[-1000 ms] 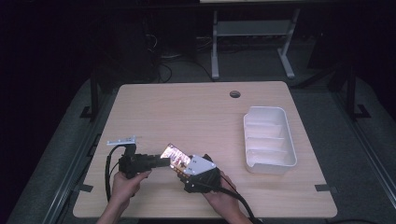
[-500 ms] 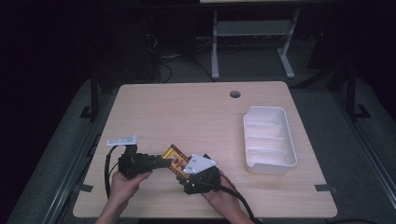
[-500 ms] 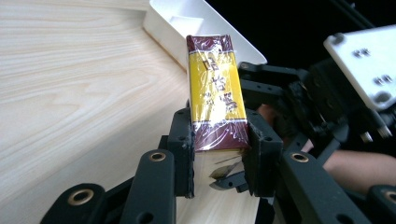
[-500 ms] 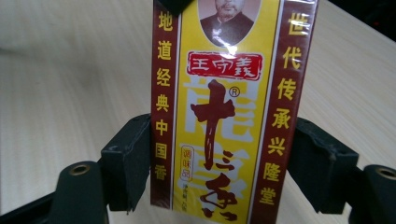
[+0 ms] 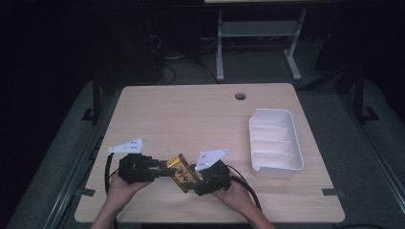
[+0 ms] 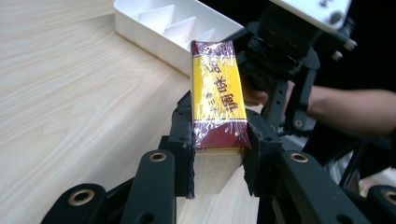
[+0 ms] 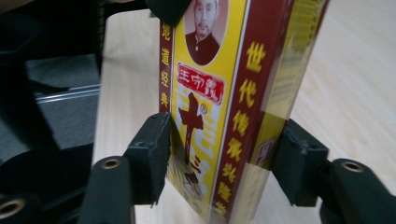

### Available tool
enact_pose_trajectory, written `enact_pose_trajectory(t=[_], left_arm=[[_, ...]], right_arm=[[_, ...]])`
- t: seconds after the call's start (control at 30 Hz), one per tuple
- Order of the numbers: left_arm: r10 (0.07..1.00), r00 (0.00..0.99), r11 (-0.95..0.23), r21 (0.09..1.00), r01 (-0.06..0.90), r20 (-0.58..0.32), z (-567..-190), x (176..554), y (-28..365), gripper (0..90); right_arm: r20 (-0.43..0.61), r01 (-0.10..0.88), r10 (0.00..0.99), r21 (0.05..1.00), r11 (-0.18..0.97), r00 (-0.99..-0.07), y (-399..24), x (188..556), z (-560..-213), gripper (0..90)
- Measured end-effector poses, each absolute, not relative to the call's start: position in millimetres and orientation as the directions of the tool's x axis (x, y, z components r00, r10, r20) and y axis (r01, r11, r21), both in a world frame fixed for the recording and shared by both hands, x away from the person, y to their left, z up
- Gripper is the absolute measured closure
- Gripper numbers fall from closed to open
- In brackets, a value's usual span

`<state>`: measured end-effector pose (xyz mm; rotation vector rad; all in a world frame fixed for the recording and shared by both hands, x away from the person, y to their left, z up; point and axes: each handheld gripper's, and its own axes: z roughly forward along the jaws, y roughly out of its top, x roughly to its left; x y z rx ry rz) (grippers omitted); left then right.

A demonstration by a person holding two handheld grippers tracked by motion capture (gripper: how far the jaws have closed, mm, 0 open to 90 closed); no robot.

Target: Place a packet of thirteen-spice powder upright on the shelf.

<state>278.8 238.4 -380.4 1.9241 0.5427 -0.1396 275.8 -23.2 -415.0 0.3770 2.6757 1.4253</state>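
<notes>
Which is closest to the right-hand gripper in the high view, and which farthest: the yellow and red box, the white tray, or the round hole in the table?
1. The yellow and red box, between the right gripper jaws, at its left.
2. The white tray, off to its right.
3. The round hole, at the table's far edge.

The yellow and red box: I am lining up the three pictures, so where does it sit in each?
High view: box near the table's front edge, between both tongs.
Left gripper view: centre, white tray behind.
Right gripper view: centre, close up.
Shared landmark: wooden table.
</notes>
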Motion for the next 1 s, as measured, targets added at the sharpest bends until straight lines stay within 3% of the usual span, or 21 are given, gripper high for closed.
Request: enact_pose_trajectory(t=[0.13, 0.4, 0.57, 0.8, 1.0], left_arm=[[0.289, 0.902, -0.345, 0.844, 0.411, -0.32, -379.2, 277.7, 237.7, 67.9], [0.257, 0.926, -0.386, 0.849, 0.362, -0.277, -377.3, 274.8, 236.9, 67.3], [0.235, 0.933, -0.394, 0.851, 0.347, -0.271, -378.2, 275.0, 238.3, 61.7], [0.216, 0.942, -0.407, 0.853, 0.327, -0.258, -378.9, 274.3, 239.3, 59.0], [0.218, 0.946, -0.446, 0.837, 0.317, -0.242, -381.4, 273.5, 236.7, 50.0]], right_arm=[[0.111, 0.208, 0.204, 0.81, 0.549, -0.973, -23.0, 279.2, -418.5, 51.1], [0.2, 0.252, 0.154, 0.79, 0.559, -0.968, -20.9, 281.8, -423.4, 59.9], [0.228, 0.25, 0.111, 0.793, 0.555, -0.967, -20.4, 280.5, -426.0, 66.8], [0.218, 0.236, 0.1, 0.795, 0.559, -0.971, -20.9, 279.2, -425.0, 67.2], [0.21, 0.233, 0.106, 0.802, 0.551, -0.972, -24.2, 279.7, -423.6, 67.2]])
